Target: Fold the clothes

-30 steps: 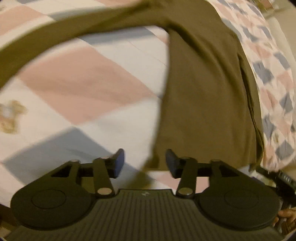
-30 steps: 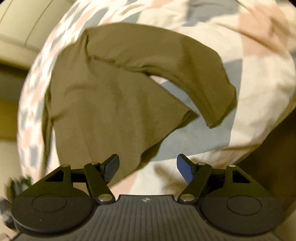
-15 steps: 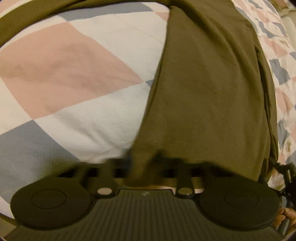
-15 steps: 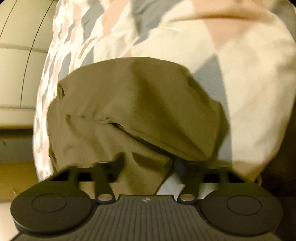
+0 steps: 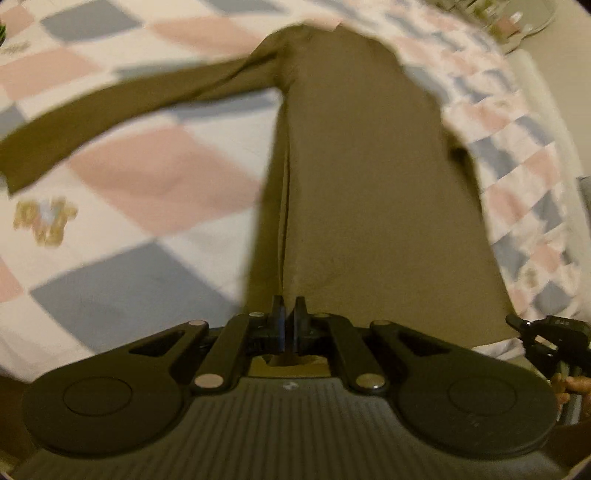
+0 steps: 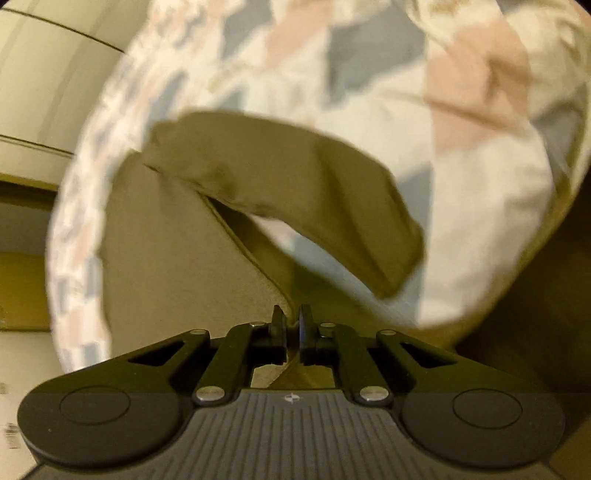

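An olive long-sleeved shirt (image 5: 369,177) lies spread on a bed with a pink, grey and white checked cover (image 5: 155,177). My left gripper (image 5: 288,317) is shut on the shirt's near hem, and the body stretches away from it with one sleeve (image 5: 122,107) trailing left. In the right wrist view the same shirt (image 6: 177,266) rises from my right gripper (image 6: 291,321), which is shut on another part of the hem. A sleeve (image 6: 314,192) hangs across toward the right, partly lifted off the cover.
The right gripper's black body (image 5: 550,328) and a hand (image 5: 569,387) show at the right edge of the left wrist view. A cream panelled wall (image 6: 48,85) stands beyond the bed's left edge. Small objects (image 5: 513,22) sit at the far right.
Both grippers were open a second ago, moved onto the shirt's hem, and have shut on it. The cloth is now pulled taut and lifted toward the cameras.
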